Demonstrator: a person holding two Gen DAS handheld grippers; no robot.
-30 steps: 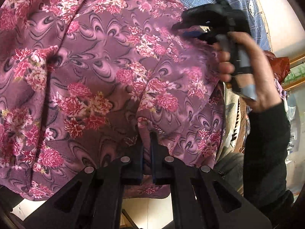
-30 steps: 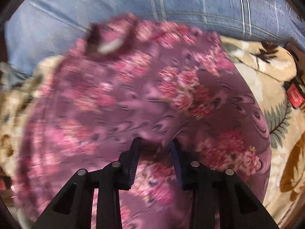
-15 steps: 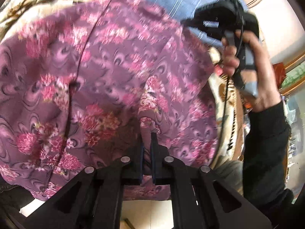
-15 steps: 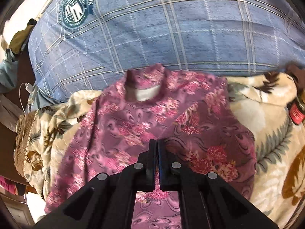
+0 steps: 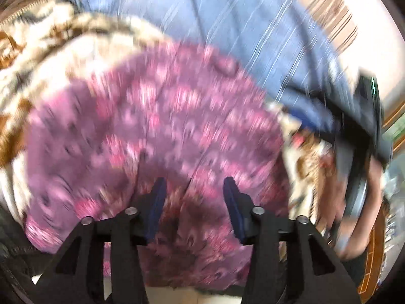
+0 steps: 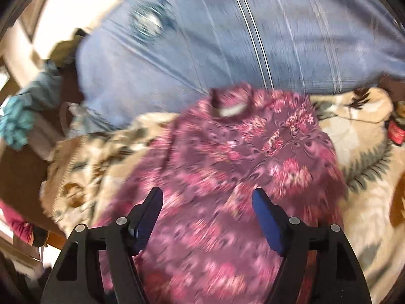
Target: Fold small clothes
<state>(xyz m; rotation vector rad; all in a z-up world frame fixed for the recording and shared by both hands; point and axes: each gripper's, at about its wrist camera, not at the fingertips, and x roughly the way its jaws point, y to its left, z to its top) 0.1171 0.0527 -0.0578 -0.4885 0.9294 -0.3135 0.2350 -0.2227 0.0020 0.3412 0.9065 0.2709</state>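
Observation:
A purple top with pink flowers (image 5: 162, 131) (image 6: 227, 177) lies folded on a cream leaf-print blanket (image 6: 364, 157), its collar (image 6: 230, 106) at the far end. My left gripper (image 5: 193, 190) hovers over the garment's near edge; its jaws are opening and the blue pads do not press the cloth. My right gripper (image 6: 206, 200) also hangs above the top, jaws opening wide, nothing pinched between them. Seen from the left wrist, the right gripper's black body (image 5: 364, 131) and the hand that holds it (image 5: 336, 202) are at the right edge. Both views are motion-blurred.
A blue plaid cover (image 6: 227, 38) (image 5: 240, 38) lies behind the garment. The blanket (image 5: 63, 50) spreads left and right of it. A teal cloth (image 6: 17, 124) and wooden furniture (image 6: 20, 177) sit at the left; a red tag (image 6: 396, 131) at the far right.
Both grippers were shut on the floral cloth; now both have let go and stand open. Both have lifted and pulled back, and the top lies down on the blanket.

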